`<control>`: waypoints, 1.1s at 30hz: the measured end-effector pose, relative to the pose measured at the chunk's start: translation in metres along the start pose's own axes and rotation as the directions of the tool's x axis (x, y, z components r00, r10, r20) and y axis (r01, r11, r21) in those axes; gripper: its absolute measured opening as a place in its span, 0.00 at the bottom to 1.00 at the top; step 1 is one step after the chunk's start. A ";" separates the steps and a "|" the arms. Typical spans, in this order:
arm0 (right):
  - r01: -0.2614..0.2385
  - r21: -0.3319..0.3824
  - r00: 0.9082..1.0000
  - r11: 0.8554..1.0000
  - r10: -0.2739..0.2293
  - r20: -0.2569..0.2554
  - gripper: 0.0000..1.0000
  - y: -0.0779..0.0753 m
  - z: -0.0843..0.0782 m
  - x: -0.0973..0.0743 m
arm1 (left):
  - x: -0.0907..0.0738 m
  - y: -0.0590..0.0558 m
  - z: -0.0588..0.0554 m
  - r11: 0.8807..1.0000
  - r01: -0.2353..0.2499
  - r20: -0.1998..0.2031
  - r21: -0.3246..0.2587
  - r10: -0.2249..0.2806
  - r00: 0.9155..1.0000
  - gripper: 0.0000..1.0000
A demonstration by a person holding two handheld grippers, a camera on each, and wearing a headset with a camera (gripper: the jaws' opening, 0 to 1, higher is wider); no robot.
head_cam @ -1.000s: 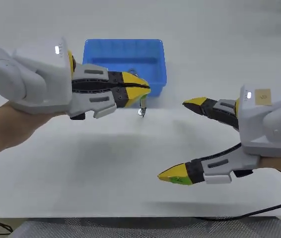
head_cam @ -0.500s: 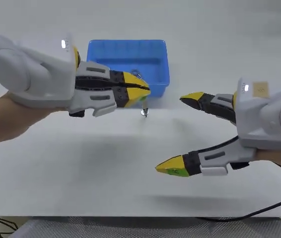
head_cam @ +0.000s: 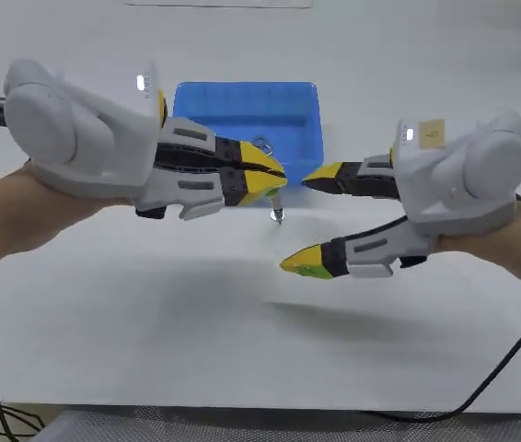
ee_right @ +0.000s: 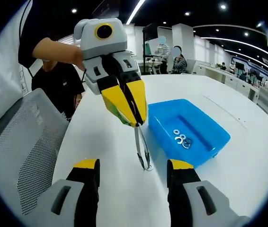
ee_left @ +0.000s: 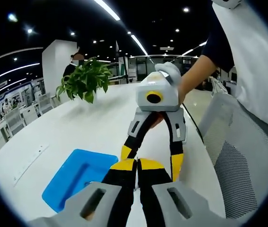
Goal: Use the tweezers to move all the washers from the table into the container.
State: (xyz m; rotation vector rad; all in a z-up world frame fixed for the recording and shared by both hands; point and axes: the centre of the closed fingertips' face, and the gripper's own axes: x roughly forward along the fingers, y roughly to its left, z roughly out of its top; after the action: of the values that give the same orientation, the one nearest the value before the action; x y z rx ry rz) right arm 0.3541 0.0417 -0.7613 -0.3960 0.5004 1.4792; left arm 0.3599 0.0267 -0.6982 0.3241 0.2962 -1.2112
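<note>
Right gripper view: my left gripper (ee_right: 135, 120) clamps tweezers (ee_right: 141, 146), tips beside the container (ee_right: 209, 146); right gripper (head_cam: 297, 221) gapes empty; seemingly mid-carry, next must clear the rim.

I'm watching the thin metal tweezers (ee_right: 142, 144) hanging tips-down from my left tool (head_cam: 277, 177) — just beside the blue container (ee_right: 210, 131), where several washers (ee_right: 181, 137) are lying.

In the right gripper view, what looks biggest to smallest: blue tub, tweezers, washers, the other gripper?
Left gripper and blue tub: about alike, nearness unsure.
Then tweezers.
Smallest: washers.
</note>
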 end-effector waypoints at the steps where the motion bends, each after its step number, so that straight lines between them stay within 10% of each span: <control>1: -0.002 -0.011 1.000 1.000 0.002 0.000 0.54 -0.001 0.001 0.002 | 0.000 0.000 0.000 1.000 0.001 0.001 -0.003 -0.001 1.000 0.04; 7: -0.013 -0.084 1.000 0.996 0.011 -0.018 0.27 -0.011 0.001 0.011 | 0.002 0.000 0.001 1.000 -0.001 0.003 -0.010 0.001 1.000 0.04; 33: -0.099 -0.210 0.992 0.973 0.078 -0.104 0.11 -0.005 0.001 0.023 | 0.005 -0.002 0.001 1.000 0.017 -0.003 -0.008 -0.017 1.000 0.05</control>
State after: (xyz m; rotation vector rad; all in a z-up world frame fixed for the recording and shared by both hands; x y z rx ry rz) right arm 0.3596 0.0613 -0.7730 -0.6233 0.4390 1.6127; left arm 0.3600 0.0214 -0.6989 0.3170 0.3069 -1.2258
